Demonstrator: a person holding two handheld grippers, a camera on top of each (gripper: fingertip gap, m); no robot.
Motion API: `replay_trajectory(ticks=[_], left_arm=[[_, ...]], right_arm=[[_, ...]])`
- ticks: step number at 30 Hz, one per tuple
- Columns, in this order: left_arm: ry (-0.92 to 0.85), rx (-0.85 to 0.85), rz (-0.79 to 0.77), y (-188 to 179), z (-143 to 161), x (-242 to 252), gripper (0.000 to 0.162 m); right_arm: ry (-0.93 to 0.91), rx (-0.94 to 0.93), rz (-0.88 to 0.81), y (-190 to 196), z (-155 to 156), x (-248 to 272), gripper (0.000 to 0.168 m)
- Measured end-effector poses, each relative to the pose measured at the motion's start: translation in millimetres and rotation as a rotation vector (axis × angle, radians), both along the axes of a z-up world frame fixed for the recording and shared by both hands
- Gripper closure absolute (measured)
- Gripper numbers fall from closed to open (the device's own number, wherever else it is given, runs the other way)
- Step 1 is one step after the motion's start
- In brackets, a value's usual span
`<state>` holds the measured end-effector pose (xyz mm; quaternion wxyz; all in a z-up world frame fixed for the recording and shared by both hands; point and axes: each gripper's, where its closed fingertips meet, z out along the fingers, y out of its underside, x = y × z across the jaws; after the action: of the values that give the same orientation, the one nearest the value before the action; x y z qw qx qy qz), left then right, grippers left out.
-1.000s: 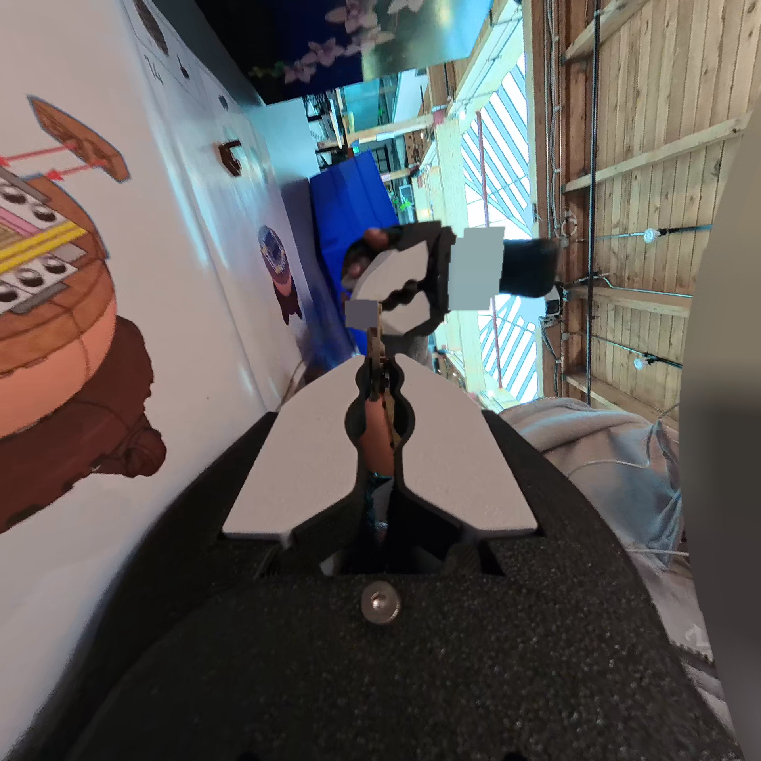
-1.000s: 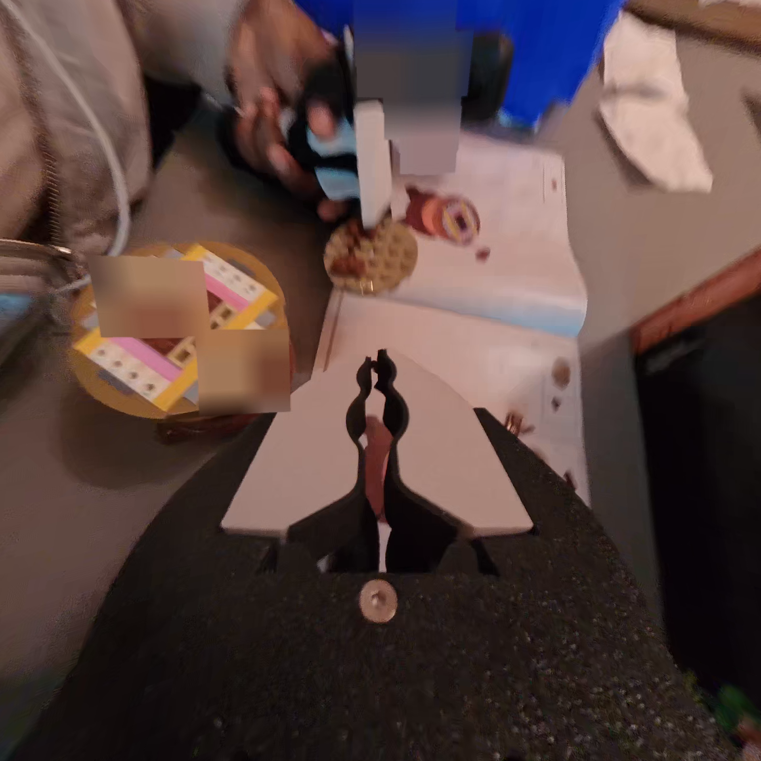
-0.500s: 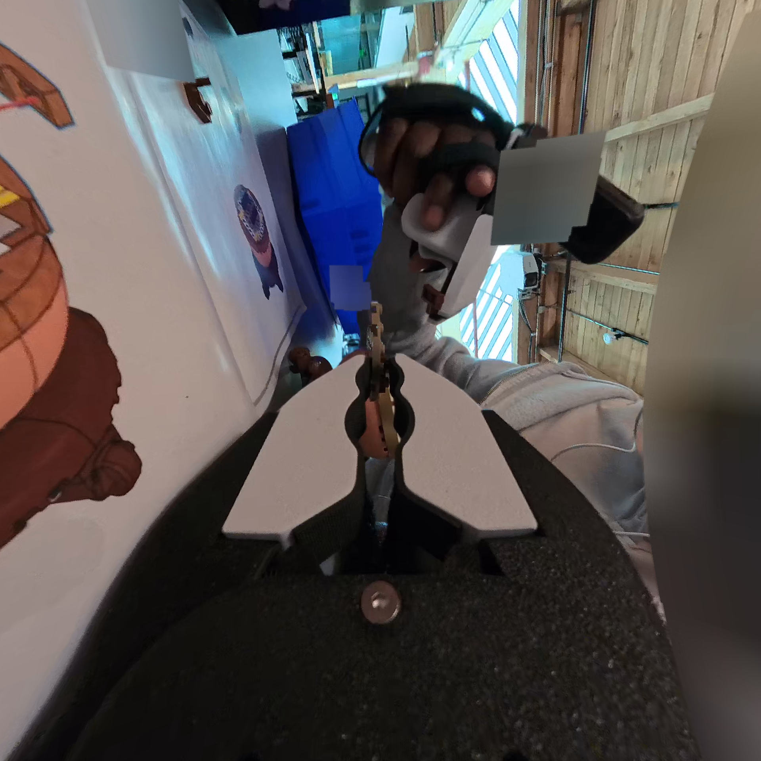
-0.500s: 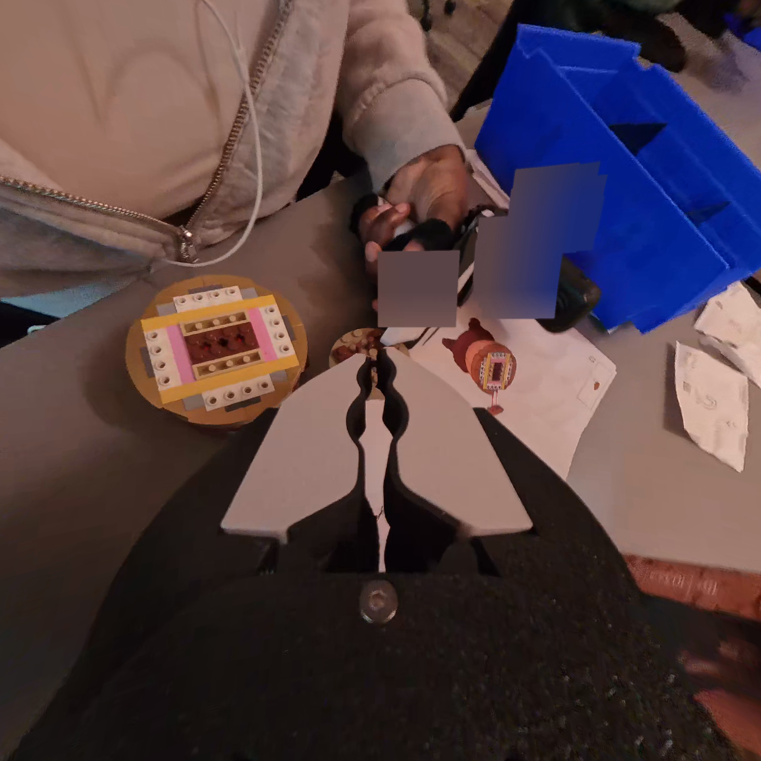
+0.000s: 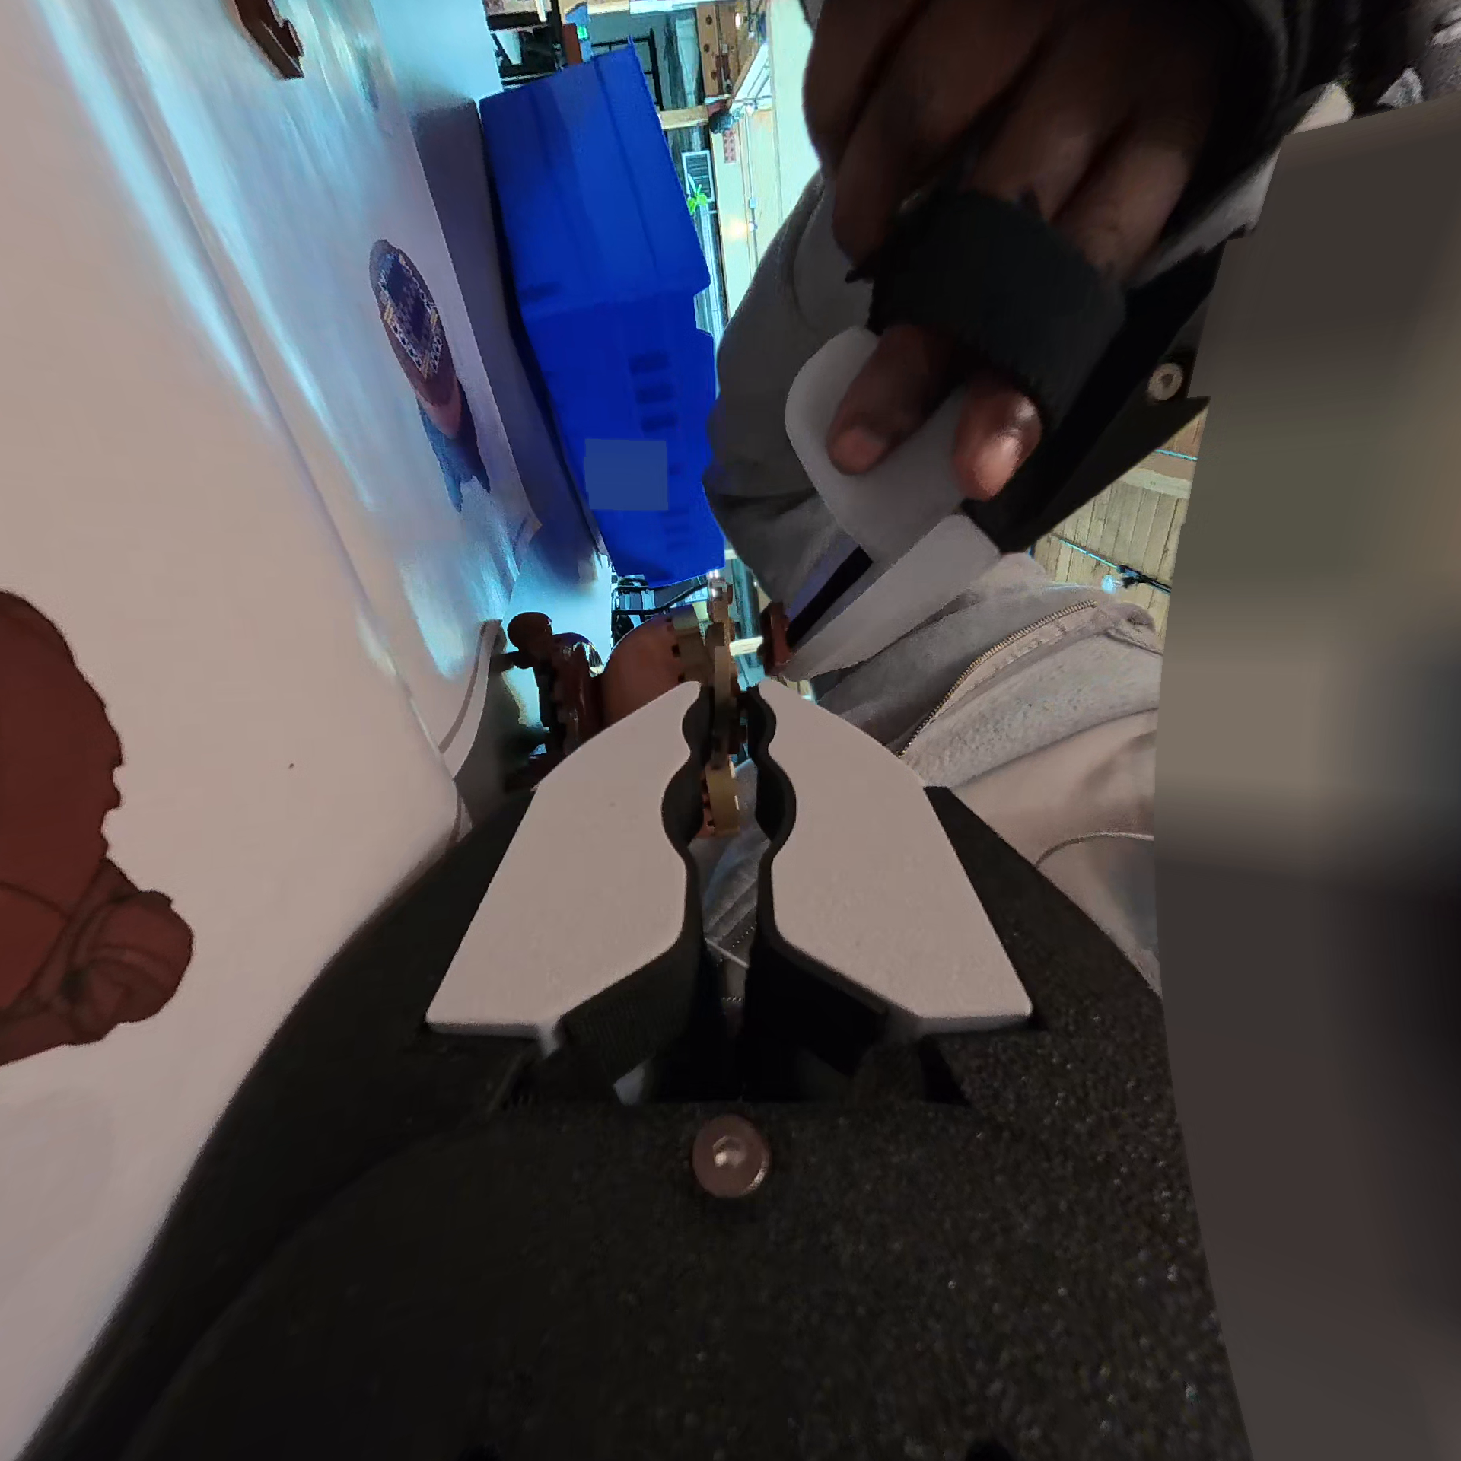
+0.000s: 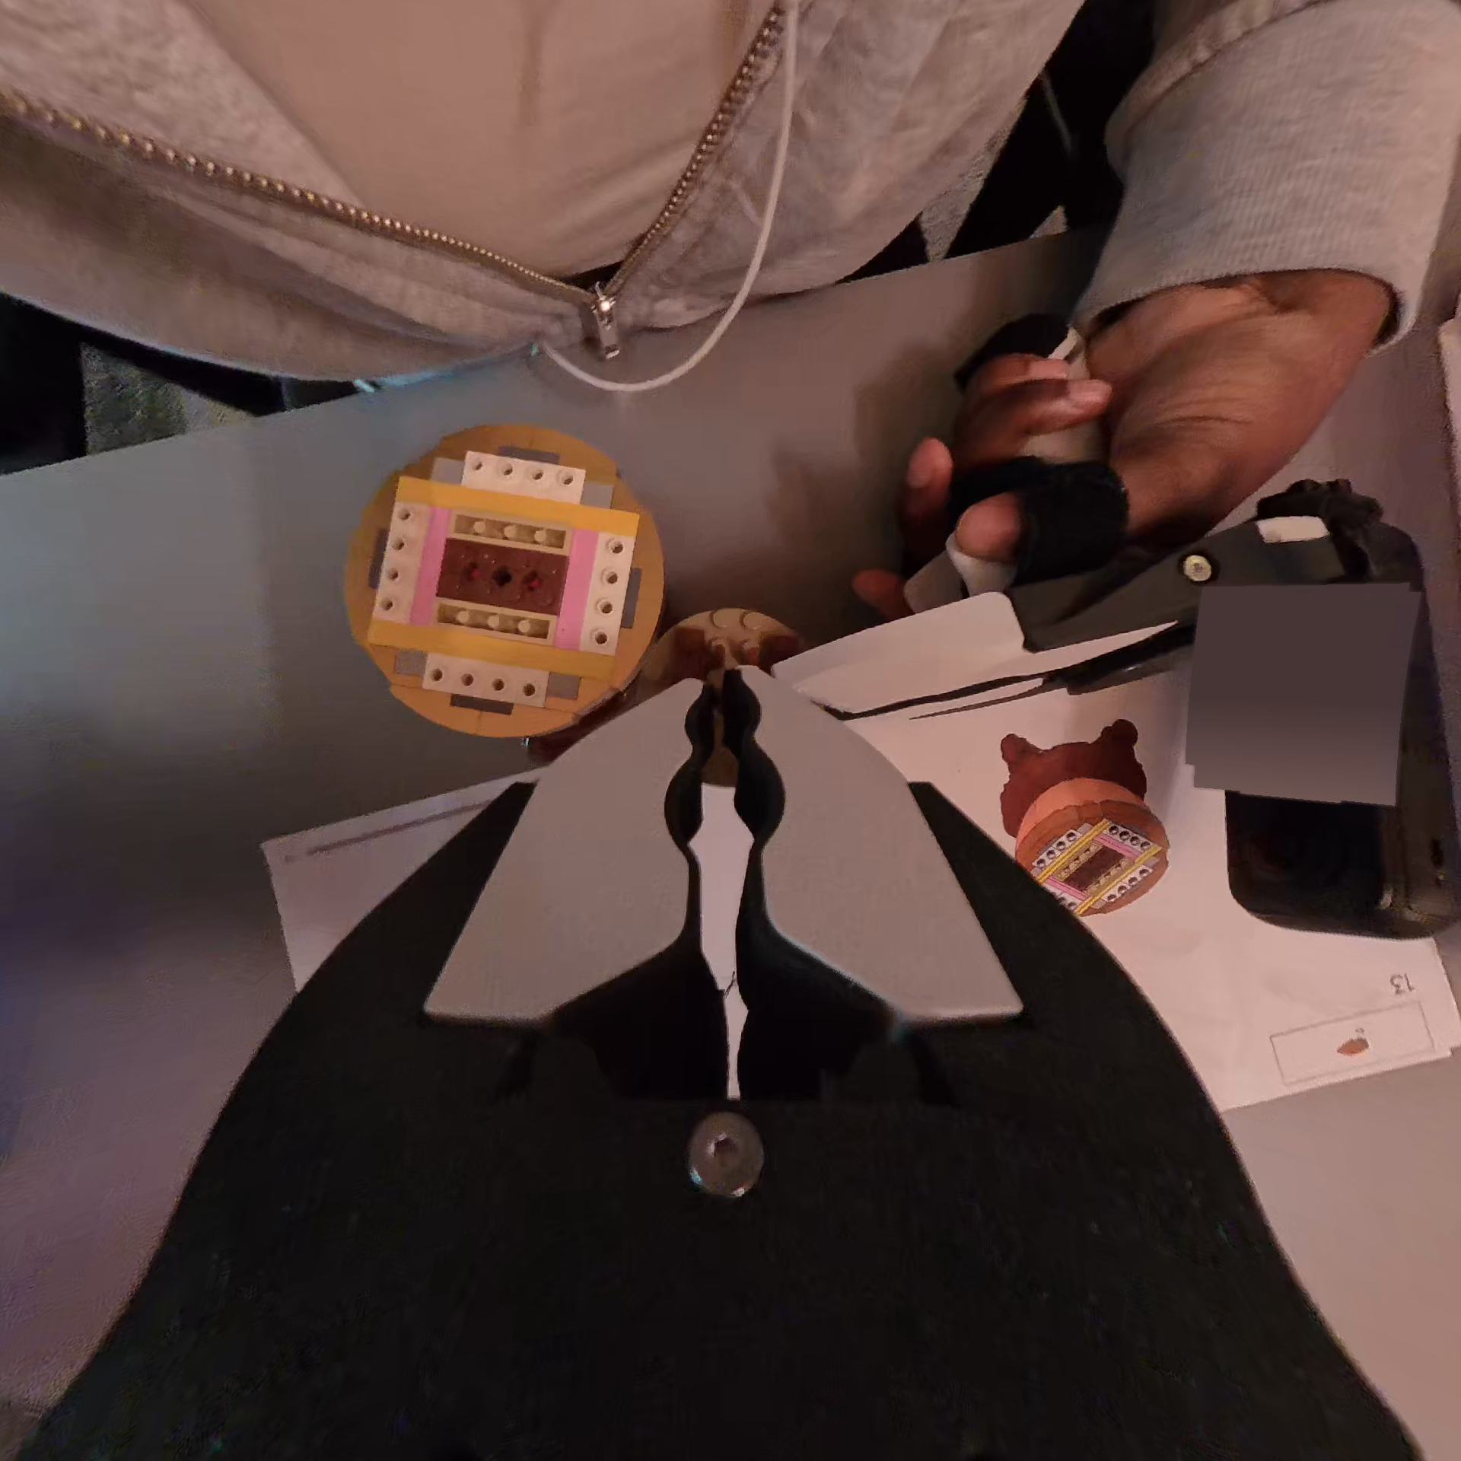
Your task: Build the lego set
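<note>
My left gripper (image 5: 726, 689) is shut on a round tan and brown lego plate (image 5: 718, 739), held on edge; the plate also shows in the right wrist view (image 6: 731, 628). My right gripper (image 6: 726, 681) is shut on a small dark brown piece (image 5: 777, 635), and its tip is right beside the plate's face. In the left wrist view the right gripper (image 5: 798, 656) comes in from the upper right. In the right wrist view the left gripper (image 6: 790, 676) comes in from the right. The round lego model (image 6: 506, 577), with its yellow, pink and white top, sits on the grey table (image 6: 158, 553).
The open instruction booklet (image 6: 1186, 988) lies under both grippers and fills the left of the left wrist view (image 5: 198, 553). A blue bin (image 5: 609, 316) stands past it. A person in a grey hoodie (image 6: 474, 158) sits close behind the model.
My right gripper has come down and closer, so its tip with the small brown piece is now beside the round plate. My left gripper still holds the plate on edge.
</note>
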<state>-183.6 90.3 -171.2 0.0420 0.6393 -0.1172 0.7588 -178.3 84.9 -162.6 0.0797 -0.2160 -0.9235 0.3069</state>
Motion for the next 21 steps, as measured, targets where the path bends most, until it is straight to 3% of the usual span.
replay_trajectory(ticks=[21], left_arm=[[-0.034, 0.002, -0.027, -3.6, 4.3, -1.2, 0.155]], right_arm=[[-0.108, -0.034, 0.166, -1.8, -3.3, -2.0, 0.166]])
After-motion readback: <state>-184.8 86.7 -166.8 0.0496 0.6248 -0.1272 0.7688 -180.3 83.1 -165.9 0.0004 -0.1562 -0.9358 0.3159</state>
